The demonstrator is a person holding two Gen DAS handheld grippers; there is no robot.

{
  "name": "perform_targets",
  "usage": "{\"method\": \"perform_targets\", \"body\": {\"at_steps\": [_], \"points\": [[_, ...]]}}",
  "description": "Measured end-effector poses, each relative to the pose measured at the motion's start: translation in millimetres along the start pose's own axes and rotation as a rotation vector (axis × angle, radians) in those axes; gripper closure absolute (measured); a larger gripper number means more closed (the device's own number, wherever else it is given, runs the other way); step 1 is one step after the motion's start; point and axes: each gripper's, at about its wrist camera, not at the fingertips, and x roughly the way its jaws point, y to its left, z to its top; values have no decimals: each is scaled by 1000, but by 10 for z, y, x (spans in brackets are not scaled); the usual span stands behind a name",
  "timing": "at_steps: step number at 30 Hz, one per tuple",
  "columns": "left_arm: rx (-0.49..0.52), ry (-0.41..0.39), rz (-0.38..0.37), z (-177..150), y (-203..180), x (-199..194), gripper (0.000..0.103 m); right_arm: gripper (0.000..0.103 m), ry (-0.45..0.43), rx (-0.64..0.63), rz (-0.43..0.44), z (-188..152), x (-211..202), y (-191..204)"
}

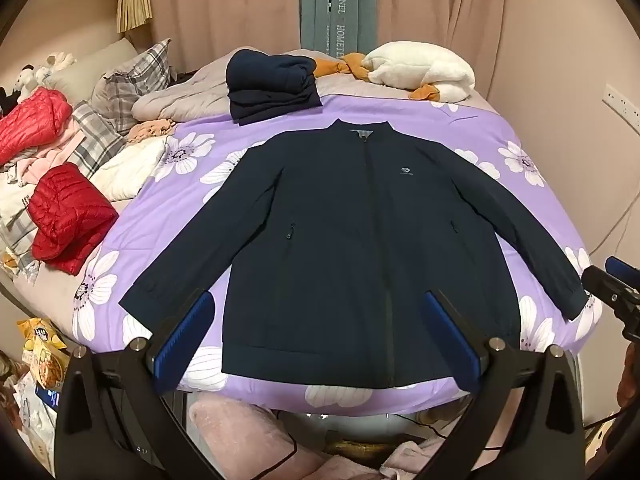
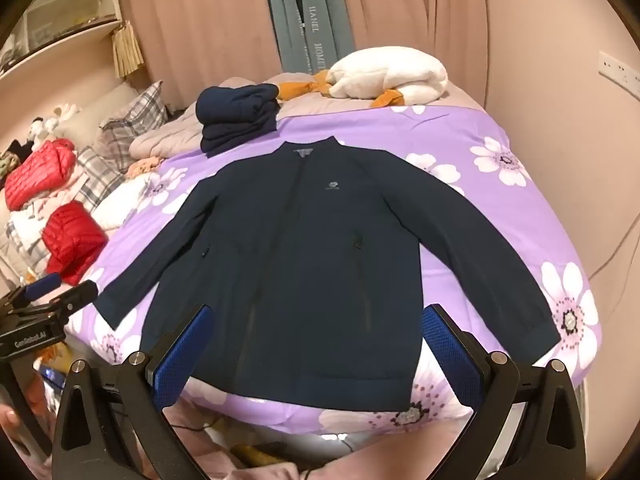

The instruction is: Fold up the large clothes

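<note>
Only the left view shows snack bags (image 1: pixel 42 344), seemingly, beside the jacket (image 1: pixel 340 248).

- The left gripper (image 1: pixel 320 336) tips steeply downward, its jaws spread as wide as they go — nothing between the blue pads (image 1: pixel 188 344).
- The right gripper (image 2: pixel 320 340) slants down just as steeply, jaws fully apart and empty.
- Each appears at the edge of the other's view — the two are held side by side, apart.

Grey-green hanging cloth (image 1: pixel 345 4) reads "HANEL"; left hand-held gripper (image 2: pixel 60 292) body reads "GenRobot.AI".
</note>
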Motion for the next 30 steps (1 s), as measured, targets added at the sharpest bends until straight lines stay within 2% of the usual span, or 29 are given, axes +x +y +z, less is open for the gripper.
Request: {"method": "perform_targets", "body": {"at_steps": [8, 9, 17, 30], "points": [[19, -16, 41, 106, -48, 68, 0, 1, -7, 2, 7, 16, 21, 10], [-3, -23, 21, 108, -11, 78, 0, 1, -6, 3, 9, 18, 24, 11], [-13, -58, 35, 93, 8, -18, 0, 1, -4, -5, 14, 32, 47, 46], [-14, -58, 43, 124, -28, -22, 0, 1, -1, -9, 28, 29, 93, 81]]}}
